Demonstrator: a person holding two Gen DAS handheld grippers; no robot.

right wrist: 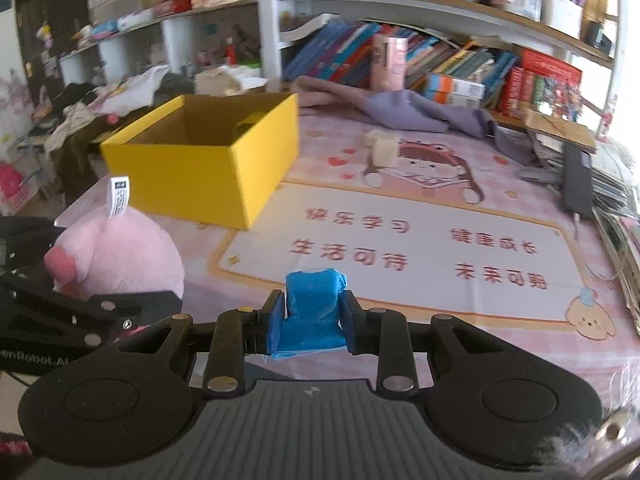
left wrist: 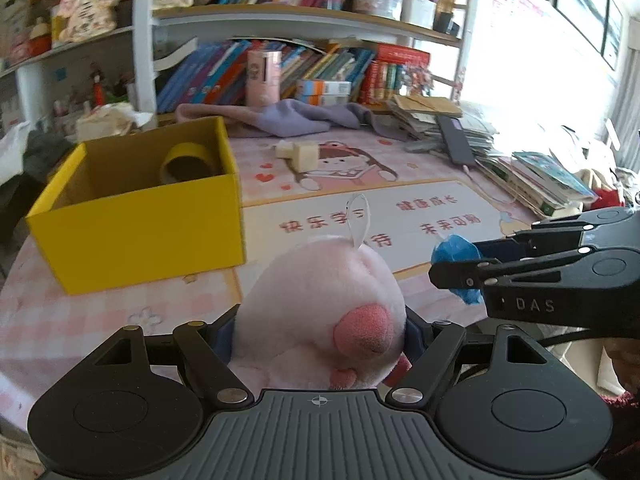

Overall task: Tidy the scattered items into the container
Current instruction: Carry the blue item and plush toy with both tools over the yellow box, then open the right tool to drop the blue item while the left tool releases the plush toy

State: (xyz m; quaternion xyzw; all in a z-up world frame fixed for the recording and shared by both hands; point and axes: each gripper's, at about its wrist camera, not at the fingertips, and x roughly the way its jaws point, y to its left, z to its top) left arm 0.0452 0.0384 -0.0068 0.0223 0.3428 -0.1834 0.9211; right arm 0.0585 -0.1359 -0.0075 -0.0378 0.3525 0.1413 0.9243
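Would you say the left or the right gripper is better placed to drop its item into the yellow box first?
Probably the left. The left gripper, holding the pink plush toy, is on the side nearer the yellow box. The right gripper, clamping the blue item, sits farther away, with the plush toy between.

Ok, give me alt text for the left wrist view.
The left gripper holds a pink plush toy above a pink patterned table mat. An open yellow box with a tape roll inside sits ahead left; the right gripper grips a blue object at right.
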